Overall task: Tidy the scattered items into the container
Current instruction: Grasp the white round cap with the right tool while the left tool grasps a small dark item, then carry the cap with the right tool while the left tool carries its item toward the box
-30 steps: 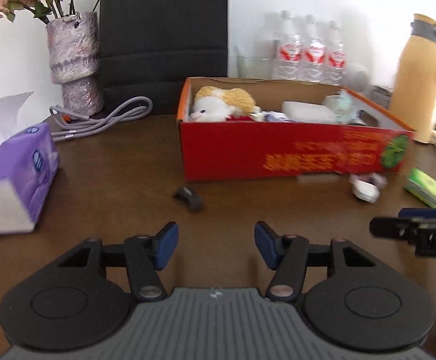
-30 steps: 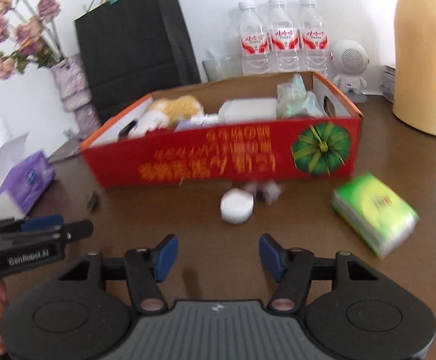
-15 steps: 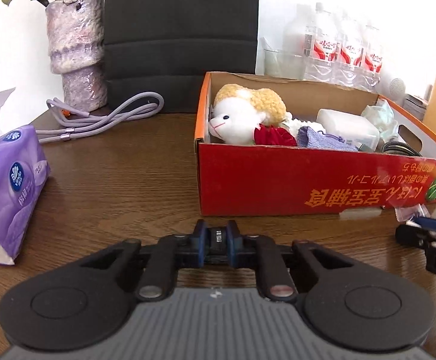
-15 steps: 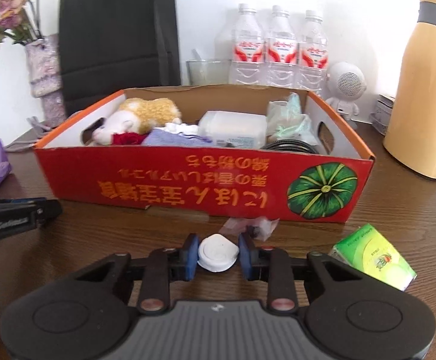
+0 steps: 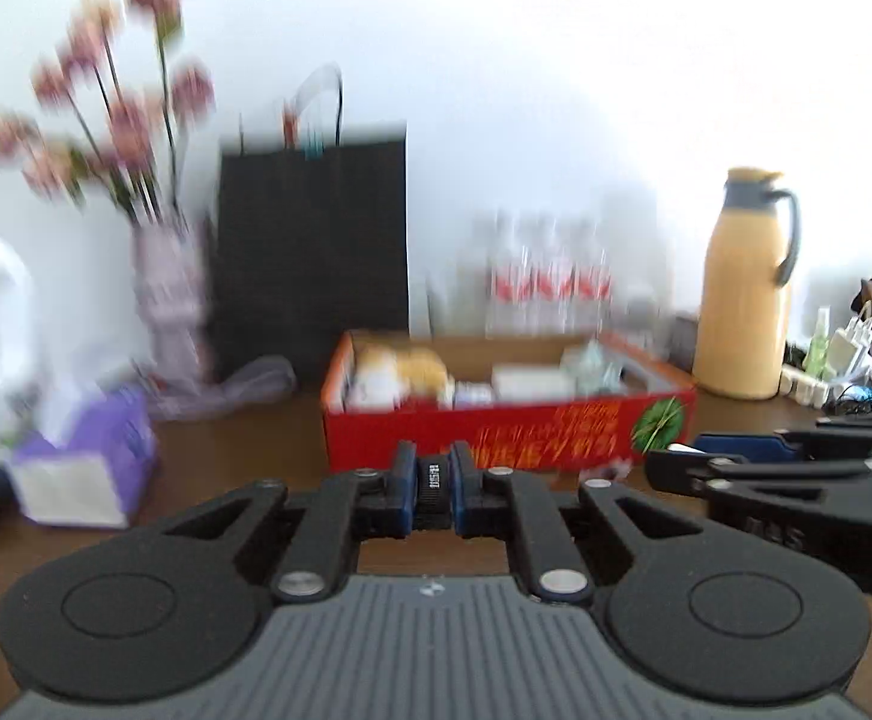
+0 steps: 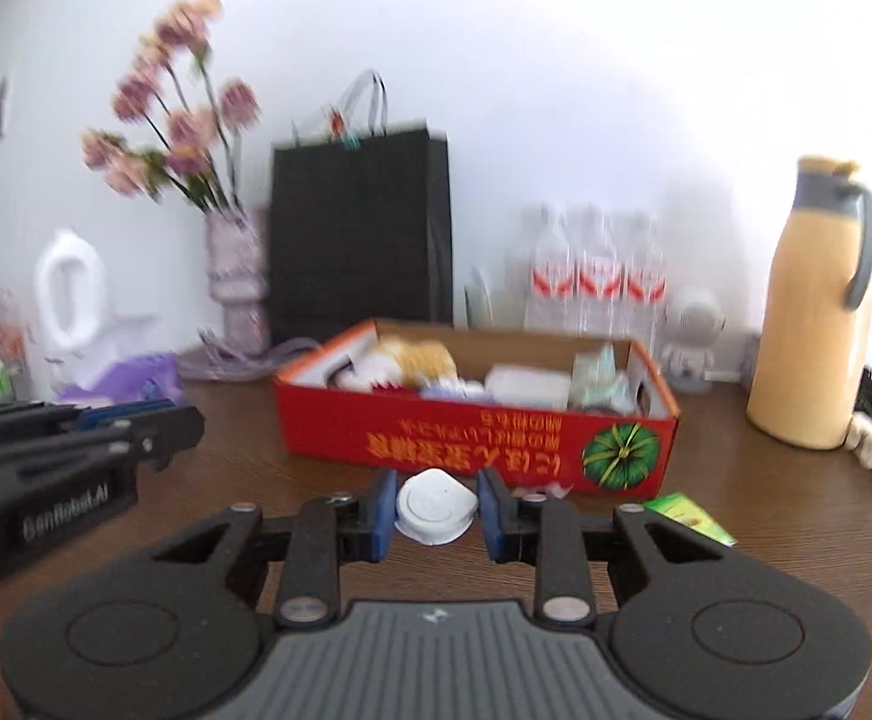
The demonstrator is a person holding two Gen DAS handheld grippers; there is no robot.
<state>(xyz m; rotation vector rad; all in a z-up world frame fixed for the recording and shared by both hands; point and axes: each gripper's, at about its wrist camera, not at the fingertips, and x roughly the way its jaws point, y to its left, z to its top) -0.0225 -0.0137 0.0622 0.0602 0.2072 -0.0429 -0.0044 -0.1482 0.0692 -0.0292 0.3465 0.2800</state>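
Brown table (image 6: pixel 766 516) and red box (image 6: pixel 472 438) motion-blurred, left gripper (image 5: pixel 434 485) clamping small black clip (image 5: pixel 433 483), right gripper (image 6: pixel 436 509) pinching white disc (image 6: pixel 436 507), box beyond both.

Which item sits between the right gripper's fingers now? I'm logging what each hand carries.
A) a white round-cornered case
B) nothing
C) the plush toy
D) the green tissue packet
A: in the right wrist view the right gripper is closed on the white round-cornered case, while the green packet lies on the table and the plush toy is in the red box.
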